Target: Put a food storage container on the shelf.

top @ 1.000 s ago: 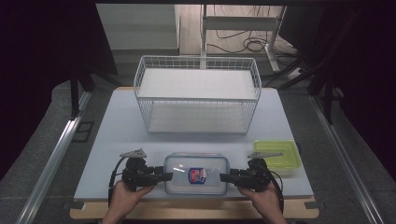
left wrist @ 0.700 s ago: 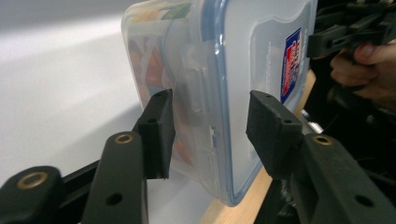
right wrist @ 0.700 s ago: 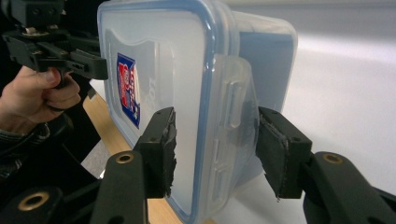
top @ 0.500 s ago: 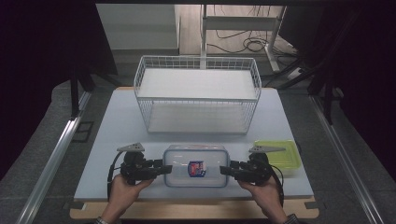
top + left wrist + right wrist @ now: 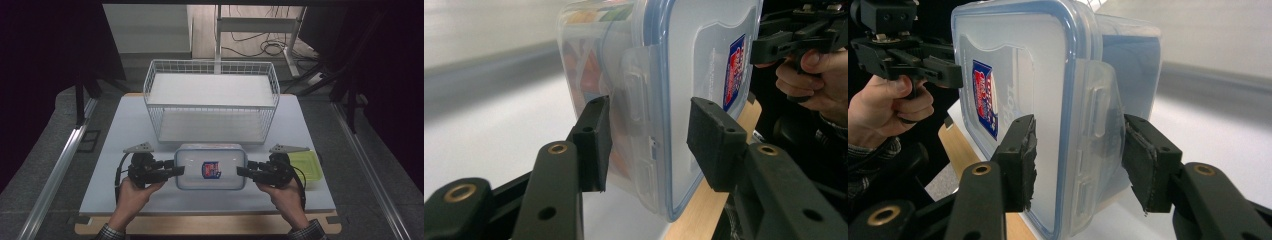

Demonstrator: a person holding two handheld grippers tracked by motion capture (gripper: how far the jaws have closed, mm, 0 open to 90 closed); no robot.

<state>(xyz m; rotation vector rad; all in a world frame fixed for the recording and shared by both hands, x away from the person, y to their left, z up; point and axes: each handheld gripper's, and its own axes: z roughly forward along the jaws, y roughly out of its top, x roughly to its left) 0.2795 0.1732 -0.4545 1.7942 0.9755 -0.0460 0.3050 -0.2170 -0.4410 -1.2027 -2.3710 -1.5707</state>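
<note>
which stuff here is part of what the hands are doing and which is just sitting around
In the job:
- clear rectangular plastic box with blue-rimmed lid
- left gripper, clamped on the box's left end
- right gripper, clamped on its right end

Lying about:
- white wire basket, behind the box
- yellow-green lidded plastic container, by the right hand
- white table

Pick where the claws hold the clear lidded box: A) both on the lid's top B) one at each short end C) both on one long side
B: left claw and right claw each clamp a short end of the lidded box.
</note>
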